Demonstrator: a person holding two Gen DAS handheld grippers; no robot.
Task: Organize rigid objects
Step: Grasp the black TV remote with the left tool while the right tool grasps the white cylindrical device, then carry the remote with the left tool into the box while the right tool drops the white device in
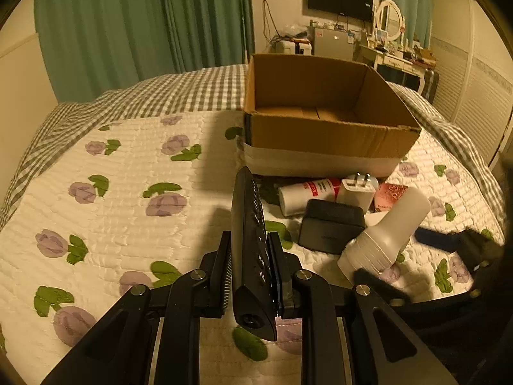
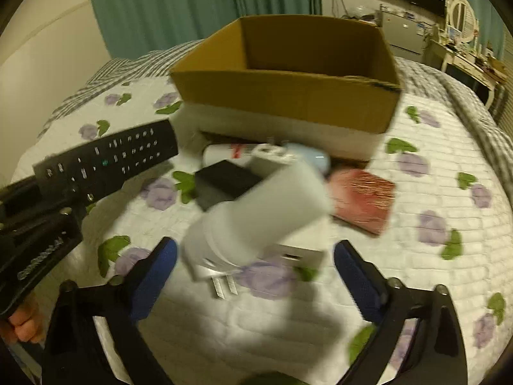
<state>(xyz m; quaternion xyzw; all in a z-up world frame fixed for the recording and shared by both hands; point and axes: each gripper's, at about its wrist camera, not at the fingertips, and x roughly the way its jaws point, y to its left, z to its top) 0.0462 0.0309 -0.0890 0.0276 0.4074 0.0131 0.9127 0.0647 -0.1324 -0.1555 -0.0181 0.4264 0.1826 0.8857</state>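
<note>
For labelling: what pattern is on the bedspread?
Purple flowers, green leaves on white quilt; left wrist view.

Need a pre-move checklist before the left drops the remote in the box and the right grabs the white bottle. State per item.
1. Left gripper shut on the remote: ok, pads clamp both its sides.
2. Remote clear of the quilt: ok, it is lifted.
3. Cardboard box open with room inside: ok, the floor that shows is bare.
4. Right gripper open wide enough: ok, fingers stand either side of the white bottle.
5. Right pads on the bottle: not ok, no contact yet.
6. Bottle free of neighbours: cannot tell; it lies against the black case and a white plug adapter, and the picture is blurred.
</note>
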